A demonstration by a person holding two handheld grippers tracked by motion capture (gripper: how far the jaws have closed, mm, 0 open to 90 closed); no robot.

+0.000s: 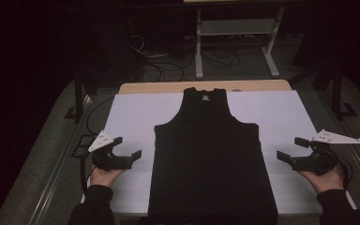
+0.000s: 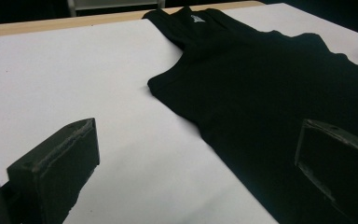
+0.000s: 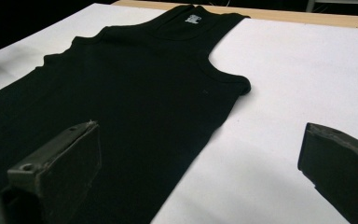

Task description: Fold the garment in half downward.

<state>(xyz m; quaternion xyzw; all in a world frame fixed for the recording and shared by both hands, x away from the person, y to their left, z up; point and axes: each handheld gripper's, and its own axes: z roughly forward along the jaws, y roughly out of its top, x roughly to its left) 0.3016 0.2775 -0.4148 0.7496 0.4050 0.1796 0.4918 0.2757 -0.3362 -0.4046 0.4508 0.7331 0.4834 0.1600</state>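
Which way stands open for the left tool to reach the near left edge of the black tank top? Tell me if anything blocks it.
Probably yes. The left tool is open beside the tank top, with bare white sheet between them and nothing in the way.

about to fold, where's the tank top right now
The tank top lies flat in the middle of the white sheet in the high view, neck away from the person, between the open left gripper and right gripper.

Dim room. A wooden desk [image 1: 206, 86] bears a white sheet [image 1: 272, 117]. Beyond it, a white metal stand [image 1: 236, 28] rises from a grey floor [image 1: 178, 70] strewn with cables [image 1: 164, 65]; surroundings lie dark.
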